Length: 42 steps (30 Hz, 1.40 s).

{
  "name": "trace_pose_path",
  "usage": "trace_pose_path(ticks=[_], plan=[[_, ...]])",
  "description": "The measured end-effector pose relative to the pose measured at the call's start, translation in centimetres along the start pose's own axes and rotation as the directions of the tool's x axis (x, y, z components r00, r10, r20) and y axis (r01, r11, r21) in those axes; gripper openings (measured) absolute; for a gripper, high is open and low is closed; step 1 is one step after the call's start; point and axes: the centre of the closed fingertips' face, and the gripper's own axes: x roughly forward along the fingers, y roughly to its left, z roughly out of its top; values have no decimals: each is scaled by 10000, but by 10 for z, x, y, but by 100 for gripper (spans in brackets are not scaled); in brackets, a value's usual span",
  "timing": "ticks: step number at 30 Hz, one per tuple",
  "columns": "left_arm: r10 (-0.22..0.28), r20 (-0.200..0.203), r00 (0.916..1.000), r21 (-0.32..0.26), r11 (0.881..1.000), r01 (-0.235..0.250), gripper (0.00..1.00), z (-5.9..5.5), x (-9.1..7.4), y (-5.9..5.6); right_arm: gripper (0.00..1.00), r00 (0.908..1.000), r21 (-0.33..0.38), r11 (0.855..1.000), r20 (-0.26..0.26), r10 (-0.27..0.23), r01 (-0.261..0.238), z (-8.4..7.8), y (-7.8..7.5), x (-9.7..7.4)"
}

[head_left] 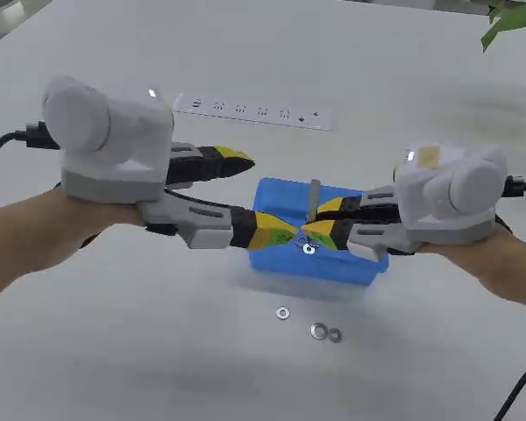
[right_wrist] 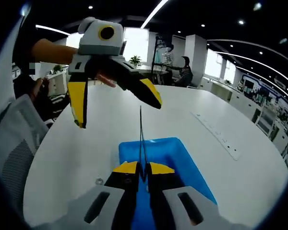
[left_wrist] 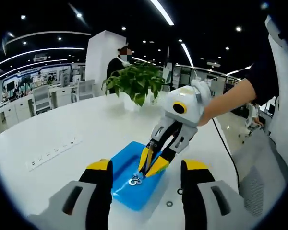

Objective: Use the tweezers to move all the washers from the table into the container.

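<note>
The right gripper (right_wrist: 143, 168) is clamped on the tweezers (right_wrist: 140, 129), whose arms are squeezed nearly together over the blue container (head_left: 289, 263); a washer (left_wrist: 134, 180) sits at their tip, gripped or not I cannot tell; the left gripper (left_wrist: 147, 166) gapes wide and empty beside the container; three washers (head_left: 318, 331) lie on the table (head_left: 158, 351) just in front of the container.

No word, number or brand can be read anywhere. The power strip (head_left: 254, 112) lying on the white table has small dark marks beside its sockets, but they are too small to make out. A tan patch (head_left: 428, 156) sits on top of the right gripper (head_left: 320, 224); it looks blank. The signs and fittings of the office behind, seen in the gripper views, are too blurred to give any lettering.
</note>
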Motion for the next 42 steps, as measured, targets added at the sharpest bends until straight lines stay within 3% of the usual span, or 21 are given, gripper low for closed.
trace_pose_path(ticks=[4, 8, 11, 15, 23, 27, 34, 42], plan=[[-194, -153, 9997, 209, 9996, 197, 55, 5, 11, 4, 8, 9999, -145, 9998, -5, 128, -128, 1, 3, 1], [-413, -560, 9976, 519, 9977, 442, 37, 3, 17, 3, 8, 9999, -181, 9997, -1, 166, -166, 2, 3, 1], [-617, -812, 9948, 647, 9957, 671, 29, -1, 18, 3, 8, 9998, -151, 9997, 32, 193, -192, 3, 1, 3], [-1041, -776, 9915, 852, 9902, 1106, 26, 3, 18, -3, 8, 9997, -139, 9996, 82, 237, -235, 5, 2, 3], [-1434, -706, 9871, 1095, 9825, 1506, 9, 8, 18, -8, 8, 9995, -108, 9995, 78, 308, -307, 5, 3, 3], [-1586, -855, 9836, 1655, 9713, 1710, 7, 8, 18, -12, 8, 9995, -75, 9995, 106, 304, -303, 5, 3, 2], [-1439, -991, 9846, 2700, 9485, 1658, 5, 13, 20, -16, 9, 9997, -29, 9998, 178, 171, -171, 8, 1, 2], [-1376, -927, 9861, 3003, 9404, 1595, 5, 18, 20, -17, 11, 9995, 207, 9998, 299, -79, 72, 16, 1, -2]])
